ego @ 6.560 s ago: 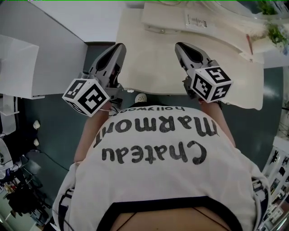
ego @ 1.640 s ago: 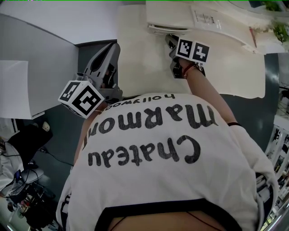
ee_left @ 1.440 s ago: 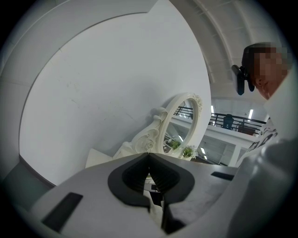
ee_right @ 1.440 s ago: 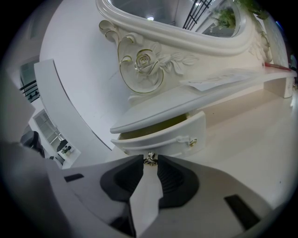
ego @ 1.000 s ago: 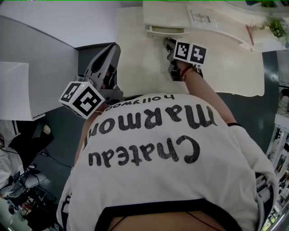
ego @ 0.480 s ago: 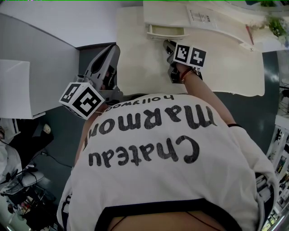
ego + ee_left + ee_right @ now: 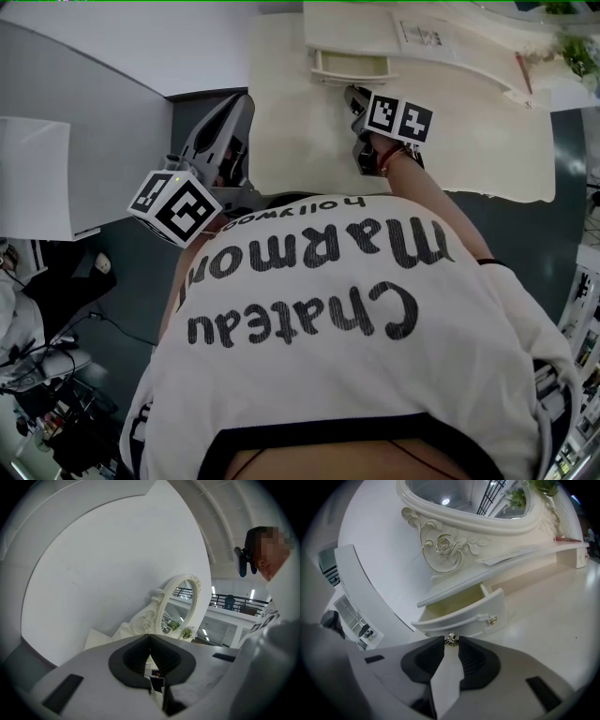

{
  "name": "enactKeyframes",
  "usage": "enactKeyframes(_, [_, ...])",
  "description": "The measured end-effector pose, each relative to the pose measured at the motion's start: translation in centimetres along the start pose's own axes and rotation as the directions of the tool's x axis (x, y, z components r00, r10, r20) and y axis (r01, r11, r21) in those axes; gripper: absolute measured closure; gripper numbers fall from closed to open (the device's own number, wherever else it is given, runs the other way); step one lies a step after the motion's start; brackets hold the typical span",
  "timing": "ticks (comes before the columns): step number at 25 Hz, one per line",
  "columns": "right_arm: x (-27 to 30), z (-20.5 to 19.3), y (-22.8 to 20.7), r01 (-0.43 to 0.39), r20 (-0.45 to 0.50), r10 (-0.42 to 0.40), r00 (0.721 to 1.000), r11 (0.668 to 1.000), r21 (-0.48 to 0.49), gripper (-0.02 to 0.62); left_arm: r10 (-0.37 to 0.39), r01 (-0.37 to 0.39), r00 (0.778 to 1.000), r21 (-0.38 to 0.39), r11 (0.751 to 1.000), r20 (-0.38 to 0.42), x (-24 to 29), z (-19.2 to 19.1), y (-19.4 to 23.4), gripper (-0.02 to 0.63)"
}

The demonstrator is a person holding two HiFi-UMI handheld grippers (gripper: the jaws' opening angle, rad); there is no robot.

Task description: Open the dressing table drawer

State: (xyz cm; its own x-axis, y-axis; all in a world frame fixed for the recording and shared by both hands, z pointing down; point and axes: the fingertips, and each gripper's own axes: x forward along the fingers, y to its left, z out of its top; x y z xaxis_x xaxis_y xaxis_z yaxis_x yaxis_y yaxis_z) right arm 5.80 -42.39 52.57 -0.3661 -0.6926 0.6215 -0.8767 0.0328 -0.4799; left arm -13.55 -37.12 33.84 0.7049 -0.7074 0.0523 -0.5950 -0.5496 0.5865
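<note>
The small cream drawer (image 7: 461,613) of the dressing table (image 7: 291,141) stands pulled out, its inside bare. In the head view the drawer (image 7: 350,67) juts from the raised shelf at the table's back. My right gripper (image 7: 451,641) is shut on the drawer's left brass knob (image 7: 451,638), which sits between the jaw tips; a second knob (image 7: 492,619) shows further right. The right gripper (image 7: 356,94) reaches over the table top. My left gripper (image 7: 242,101) hangs by the table's left edge, shut with nothing in it, and in its own view the left gripper (image 7: 150,636) points at a white wall.
An ornate white oval mirror (image 7: 177,603) rises behind the shelf. A sheet of paper (image 7: 422,36) and a small green plant (image 7: 574,52) lie on the shelf. A white partition (image 7: 84,103) stands left of the table. My body fills the lower head view.
The drawer has slid further out towards me, and the right gripper has drawn back a little with the knob. The left gripper has stayed where it was.
</note>
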Motion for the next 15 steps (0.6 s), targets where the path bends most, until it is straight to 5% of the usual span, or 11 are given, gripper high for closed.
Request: enactKeyframes(15, [-0.6, -1.1, 0.2, -0.016, -0.007, 0.016, 1.000, 1.000, 0.008, 0.489, 0.012, -0.012, 1.000, -0.011, 1.000, -0.005, 0.0, -0.8, -0.3, 0.584])
